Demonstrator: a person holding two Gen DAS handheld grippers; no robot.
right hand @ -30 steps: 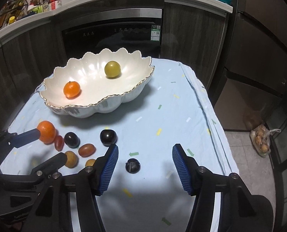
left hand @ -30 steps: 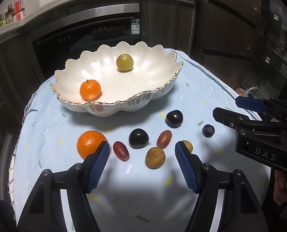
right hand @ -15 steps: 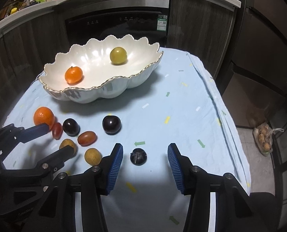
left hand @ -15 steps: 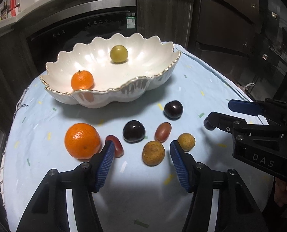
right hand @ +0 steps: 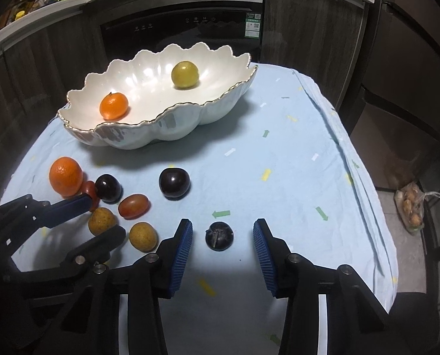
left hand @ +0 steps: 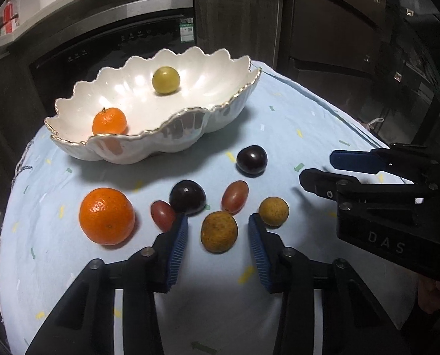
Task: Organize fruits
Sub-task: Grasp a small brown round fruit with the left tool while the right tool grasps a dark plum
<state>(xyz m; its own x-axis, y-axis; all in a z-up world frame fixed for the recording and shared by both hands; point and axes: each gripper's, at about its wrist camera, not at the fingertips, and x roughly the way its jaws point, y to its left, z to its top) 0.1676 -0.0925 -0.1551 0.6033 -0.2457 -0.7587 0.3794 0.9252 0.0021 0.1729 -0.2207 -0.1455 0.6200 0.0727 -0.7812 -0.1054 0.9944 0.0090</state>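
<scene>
Left wrist view: I have the left gripper (left hand: 218, 238) straddling a brown fruit (left hand: 219, 231) so I can pinch it; its jaws have just been closing, yet a gap shows on each side, nothing gripped. The bowl (left hand: 172, 139) sits at twelve o'clock, holding a small orange (left hand: 109, 121) and a green fruit (left hand: 165, 79).

Right wrist view: my right gripper (right hand: 222, 238) brackets a dark fruit (right hand: 219, 235), jaws likewise closing but clear of it. Loose fruit lies at ten o'clock.

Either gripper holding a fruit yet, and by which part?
Nothing held yet. Left gripper brackets the brown fruit, right gripper brackets the dark fruit; both have been closing, pads not touching.
</scene>
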